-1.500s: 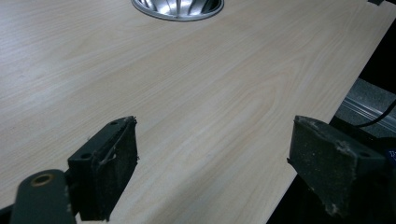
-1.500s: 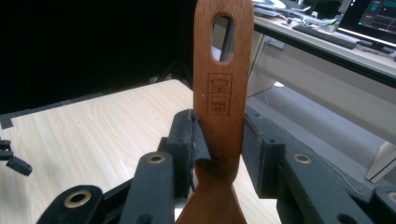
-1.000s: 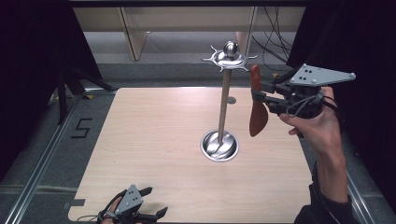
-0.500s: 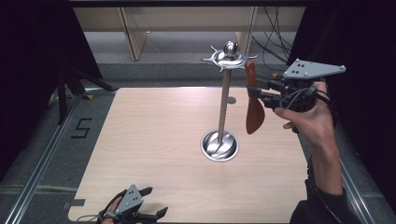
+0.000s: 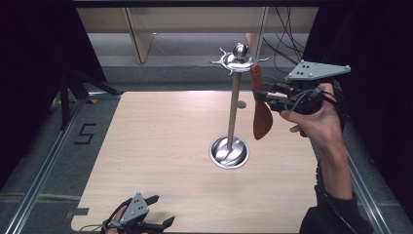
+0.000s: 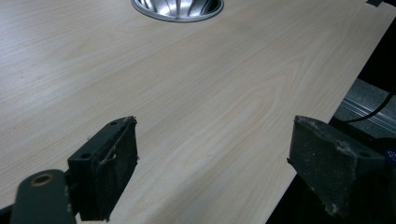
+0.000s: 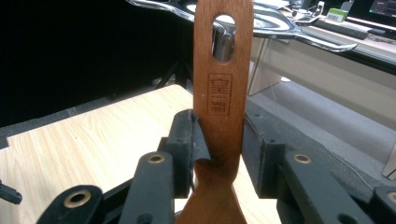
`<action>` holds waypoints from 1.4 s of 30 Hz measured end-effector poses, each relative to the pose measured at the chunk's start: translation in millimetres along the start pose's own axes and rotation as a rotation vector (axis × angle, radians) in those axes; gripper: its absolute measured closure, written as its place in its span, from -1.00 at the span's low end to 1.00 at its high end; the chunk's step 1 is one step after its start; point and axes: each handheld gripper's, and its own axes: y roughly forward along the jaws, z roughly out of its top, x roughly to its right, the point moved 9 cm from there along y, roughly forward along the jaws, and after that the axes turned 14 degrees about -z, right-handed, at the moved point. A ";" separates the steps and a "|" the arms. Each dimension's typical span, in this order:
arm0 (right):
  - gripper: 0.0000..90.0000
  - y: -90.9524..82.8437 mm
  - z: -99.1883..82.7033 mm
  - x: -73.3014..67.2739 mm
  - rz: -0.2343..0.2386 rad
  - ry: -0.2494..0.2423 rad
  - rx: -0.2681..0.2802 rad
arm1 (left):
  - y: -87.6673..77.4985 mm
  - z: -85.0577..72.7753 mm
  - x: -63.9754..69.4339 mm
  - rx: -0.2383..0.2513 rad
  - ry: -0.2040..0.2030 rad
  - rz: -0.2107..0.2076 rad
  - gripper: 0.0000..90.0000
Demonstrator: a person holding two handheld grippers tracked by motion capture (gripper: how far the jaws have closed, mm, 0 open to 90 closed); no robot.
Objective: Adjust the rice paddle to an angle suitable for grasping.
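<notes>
My right hand-held gripper (image 5: pixel 267 99) clamps wooden spatula (image 5: pixel 261 117) upright, handle hole level with rack (image 5: pixel 237 61) hooks at far right, ready for hanging. Left hand-held gripper (image 5: pixel 155 225) open, empty, parked at near tabletop (image 5: pixel 160 146) edge.

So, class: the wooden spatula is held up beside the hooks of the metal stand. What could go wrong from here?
1. The hole in the wooden spatula may miss the hook; it is not yet threaded.
2. The right tool pinches only the handle, so the blade could swing or slip.
3. Pushing on the tall metal stand might tip it, since its base is small.
</notes>
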 end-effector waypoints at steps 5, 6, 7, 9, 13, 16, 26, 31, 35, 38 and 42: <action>0.49 3.1 -3.6 0.1 0.004 0.007 -0.017 | -0.2 0.1 -0.4 0.001 -0.001 0.001 -0.67; 0.49 4.4 -3.7 0.7 0.006 0.015 -0.005 | -0.3 0.1 -0.4 0.001 -0.001 0.001 -0.67; 0.49 4.4 -3.7 0.7 0.006 0.015 -0.005 | -0.4 -0.1 -0.6 -0.002 0.002 0.002 -0.67; 0.49 4.8 -4.4 0.4 0.006 0.027 -0.008 | -0.6 -0.4 -0.4 -0.008 0.002 -0.002 -0.67; 0.48 6.1 -5.8 -0.5 0.008 0.028 -0.002 | -0.3 0.0 -0.3 -0.001 0.001 0.000 -0.67; 0.49 6.3 -6.8 -1.3 0.015 0.026 0.005 | -0.4 -0.5 -0.4 -0.007 0.002 -0.002 -0.67; 0.39 2.1 -12.8 -0.8 0.020 0.046 0.001 | 1.2 -1.0 1.5 0.005 -0.029 0.000 -0.67; 0.31 -1.1 -16.1 0.5 0.015 0.051 0.008 | 0.0 -0.5 -0.5 -0.005 0.002 0.001 -0.67; 0.21 -6.7 -20.4 -0.8 0.010 0.055 0.016 | 1.1 -1.0 1.4 0.005 -0.029 0.000 -0.67; 0.16 -10.3 -23.9 -2.6 0.009 0.067 0.020 | 0.7 -0.9 1.0 0.004 -0.023 0.001 -0.67; 0.12 -14.2 -28.7 -2.4 -0.002 0.059 0.028 | 0.1 -0.4 -0.1 -0.003 0.000 0.001 -0.67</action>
